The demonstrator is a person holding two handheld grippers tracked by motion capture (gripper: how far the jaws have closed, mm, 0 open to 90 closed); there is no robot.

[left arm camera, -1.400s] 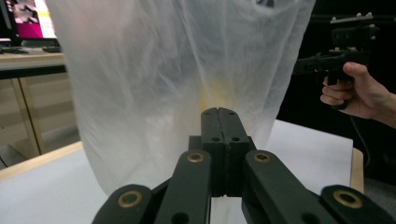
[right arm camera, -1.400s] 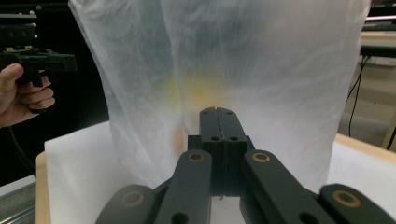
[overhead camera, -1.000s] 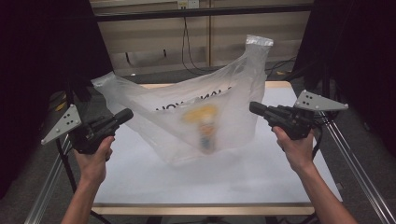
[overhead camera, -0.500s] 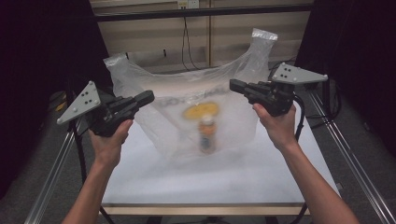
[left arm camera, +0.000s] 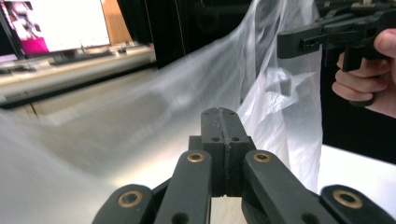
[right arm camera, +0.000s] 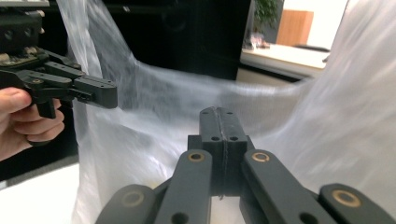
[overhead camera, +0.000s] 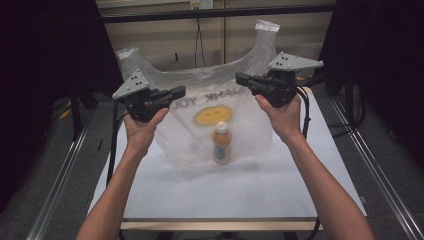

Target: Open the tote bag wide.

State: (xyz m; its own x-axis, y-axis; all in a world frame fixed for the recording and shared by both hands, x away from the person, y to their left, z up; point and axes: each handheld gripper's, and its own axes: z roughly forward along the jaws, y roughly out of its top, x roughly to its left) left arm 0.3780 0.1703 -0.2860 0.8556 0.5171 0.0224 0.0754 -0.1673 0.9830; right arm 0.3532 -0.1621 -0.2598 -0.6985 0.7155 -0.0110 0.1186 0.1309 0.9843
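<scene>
Raised above a white table (overhead camera: 300,190): left gripper (overhead camera: 177,92) and right gripper (overhead camera: 242,80), each with jaws pressed fully together on the rim of a clear plastic bag (overhead camera: 250,130). Stretched between the two tools, the bag's mouth; hanging below them, its body, printed with a yellow face. Inside, beneath and between the grippers, an orange bottle (overhead camera: 221,143) with a white cap, upright. Beyond the grippers, the bag's two handles (overhead camera: 266,27) standing up.
</scene>
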